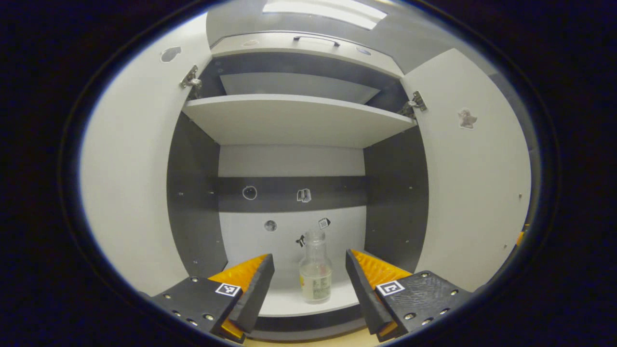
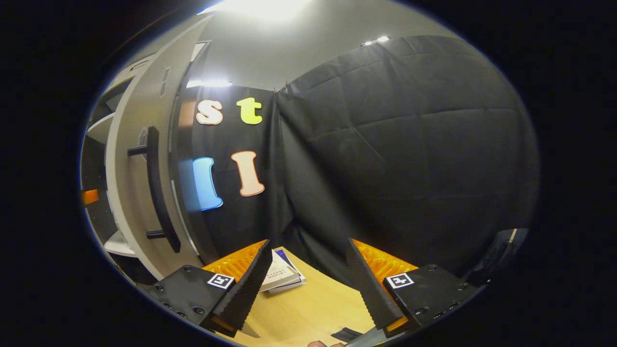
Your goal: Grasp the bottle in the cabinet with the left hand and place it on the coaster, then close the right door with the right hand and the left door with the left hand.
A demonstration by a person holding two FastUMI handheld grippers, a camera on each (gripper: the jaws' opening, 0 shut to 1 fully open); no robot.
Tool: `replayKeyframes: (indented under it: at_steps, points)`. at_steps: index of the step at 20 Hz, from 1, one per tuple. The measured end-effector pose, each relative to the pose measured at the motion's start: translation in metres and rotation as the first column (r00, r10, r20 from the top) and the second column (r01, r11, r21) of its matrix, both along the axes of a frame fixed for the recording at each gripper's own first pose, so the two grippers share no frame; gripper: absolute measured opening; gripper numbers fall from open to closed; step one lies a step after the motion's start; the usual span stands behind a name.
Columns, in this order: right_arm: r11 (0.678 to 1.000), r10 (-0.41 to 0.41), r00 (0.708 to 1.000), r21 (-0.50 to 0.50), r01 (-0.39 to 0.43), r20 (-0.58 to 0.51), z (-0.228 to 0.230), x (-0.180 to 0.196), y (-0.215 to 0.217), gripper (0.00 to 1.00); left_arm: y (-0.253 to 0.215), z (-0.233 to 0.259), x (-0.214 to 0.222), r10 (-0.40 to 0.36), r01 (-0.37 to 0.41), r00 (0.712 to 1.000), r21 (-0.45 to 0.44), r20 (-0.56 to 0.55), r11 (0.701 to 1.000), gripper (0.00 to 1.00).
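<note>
My left gripper (image 1: pixel 310 284) is spread wide before the bottle (image 1: pixel 315 268) standing in the open cabinet (image 1: pixel 294 118). My right gripper (image 2: pixel 308 284) hangs wide open over the table (image 2: pixel 308 308).

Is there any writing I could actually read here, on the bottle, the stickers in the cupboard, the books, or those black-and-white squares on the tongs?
Nothing here reads clearly.
Bottle: its label is blurred.
Stickers on the cupboard's back wall: small pictures, too small to read.
Books on the table: cover print too small.
Squares on the left tongs and right tongs: coded patterns, no words.
</note>
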State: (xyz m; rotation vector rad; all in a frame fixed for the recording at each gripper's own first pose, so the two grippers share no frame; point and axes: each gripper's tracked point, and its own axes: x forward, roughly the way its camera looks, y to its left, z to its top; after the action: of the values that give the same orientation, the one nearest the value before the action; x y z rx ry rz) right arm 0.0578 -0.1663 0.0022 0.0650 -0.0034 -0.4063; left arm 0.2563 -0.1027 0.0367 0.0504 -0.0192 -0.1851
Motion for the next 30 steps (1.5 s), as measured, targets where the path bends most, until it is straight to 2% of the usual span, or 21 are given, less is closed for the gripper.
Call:
replayKeyframes:
  at_steps: [4,7,12,13,14,16,18,19,20,21,23,27,28,29,30]
  points:
    - [0.999,-0.033,0.999,0.008,0.033,-0.001,-0.001,0.011,-0.013,0.98,-0.011,-0.014,0.032,-0.012,0.012,1.0,0.007,-0.019,1.0,0.86]
    - [0.999,-0.011,0.999,0.046,0.01,0.033,0.002,0.016,-0.011,0.98,-0.017,-0.029,0.059,-0.02,0.02,0.999,-0.003,-0.039,1.0,0.87]
    - [0.999,-0.045,0.999,0.015,0.045,0.018,0.0,0.018,-0.025,0.96,-0.022,-0.042,0.096,-0.023,0.023,0.998,-0.008,-0.056,1.0,0.86]
    - [0.999,-0.05,0.999,0.019,0.05,0.014,-0.002,0.023,-0.028,0.99,-0.023,-0.044,0.103,-0.03,0.029,0.998,-0.017,-0.061,0.999,0.87]
    - [0.998,-0.051,0.999,0.026,0.05,0.015,-0.004,0.027,-0.03,0.96,-0.026,-0.046,0.108,-0.044,0.043,0.996,-0.027,-0.072,0.999,0.86]
    - [0.998,-0.048,0.999,0.035,0.048,0.024,-0.002,0.032,-0.033,0.98,-0.026,-0.049,0.116,-0.047,0.044,0.995,-0.04,-0.083,0.998,0.86]
    - [0.999,-0.046,0.999,0.028,0.046,0.016,-0.005,0.037,-0.034,0.96,-0.029,-0.051,0.122,-0.058,0.055,0.995,-0.037,-0.086,0.998,0.84]
    - [0.999,-0.042,0.999,0.022,0.042,0.007,-0.008,0.04,-0.036,0.98,-0.032,-0.052,0.123,-0.07,0.068,0.993,-0.028,-0.093,0.997,0.87]
    - [0.999,-0.036,0.999,0.019,0.036,-0.003,-0.01,0.042,-0.035,0.96,-0.031,-0.053,0.126,-0.062,0.061,0.994,-0.017,-0.089,0.998,0.8]
    - [0.999,-0.025,1.0,0.02,0.026,-0.011,-0.012,0.046,-0.033,0.96,-0.03,-0.052,0.13,-0.041,0.04,0.995,-0.018,-0.09,0.999,0.69]
    - [1.0,-0.009,1.0,0.018,0.009,-0.013,-0.012,0.052,-0.029,0.98,-0.035,-0.051,0.125,-0.06,0.059,0.993,-0.018,-0.105,0.998,0.45]
    - [1.0,0.017,0.999,0.021,-0.016,-0.036,-0.019,0.06,-0.023,0.96,-0.044,-0.047,0.11,-0.102,0.104,0.986,0.003,-0.131,0.995,0.39]
    - [0.999,0.026,0.999,0.027,-0.026,-0.034,-0.018,0.062,-0.021,0.99,-0.045,-0.045,0.104,-0.108,0.111,0.985,0.014,-0.137,0.994,0.36]
    - [0.999,0.036,0.999,0.03,-0.035,-0.032,-0.017,0.062,-0.019,0.99,-0.048,-0.038,0.098,-0.122,0.126,0.985,0.02,-0.125,0.992,0.39]
    - [0.999,0.044,0.999,0.028,-0.043,-0.03,-0.017,0.062,-0.017,0.96,-0.05,-0.028,0.09,-0.133,0.137,0.986,0.025,-0.105,0.99,0.36]
